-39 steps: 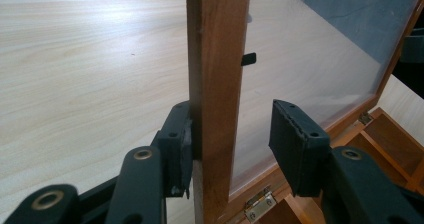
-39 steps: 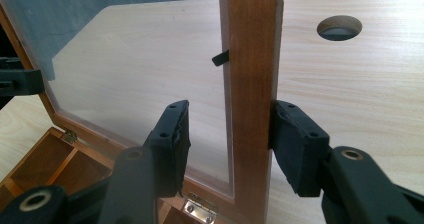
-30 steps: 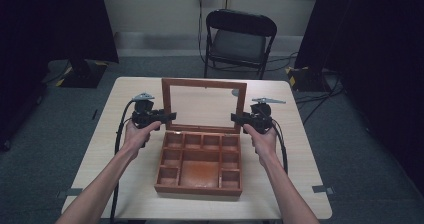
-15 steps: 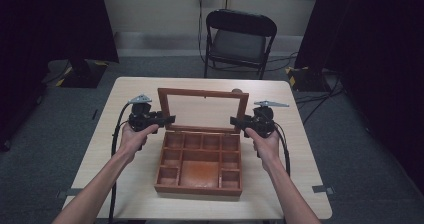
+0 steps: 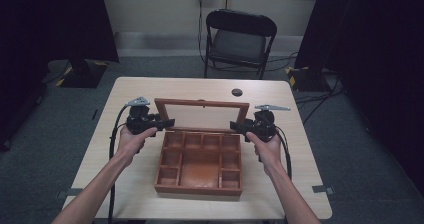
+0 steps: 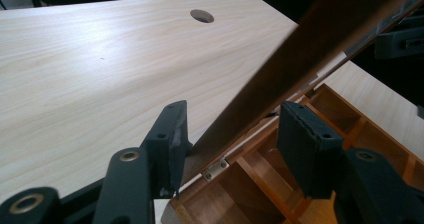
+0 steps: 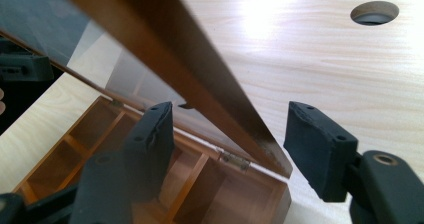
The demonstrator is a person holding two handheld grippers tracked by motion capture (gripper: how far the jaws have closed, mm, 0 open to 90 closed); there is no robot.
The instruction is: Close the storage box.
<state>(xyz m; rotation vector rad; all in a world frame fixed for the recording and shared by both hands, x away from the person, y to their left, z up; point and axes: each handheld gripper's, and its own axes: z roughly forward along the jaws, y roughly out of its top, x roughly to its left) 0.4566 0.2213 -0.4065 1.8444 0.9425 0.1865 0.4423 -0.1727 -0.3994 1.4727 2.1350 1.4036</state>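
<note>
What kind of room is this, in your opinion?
Probably a recording studio or lab room: a pale wooden table on grey carpet, black curtains at both sides, a black folding chair and taped cables by the wall.

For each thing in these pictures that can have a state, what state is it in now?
Wooden box: open, compartments look empty.
Lid: raised and leaning back on its hinges, its side rails between the jaws of both tools.
Left tool: open, jaws have just been opening, lid frame between them.
Right tool: open, jaws have just been opening, not pressing the lid.
Chair: unfolded, unoccupied.
</note>
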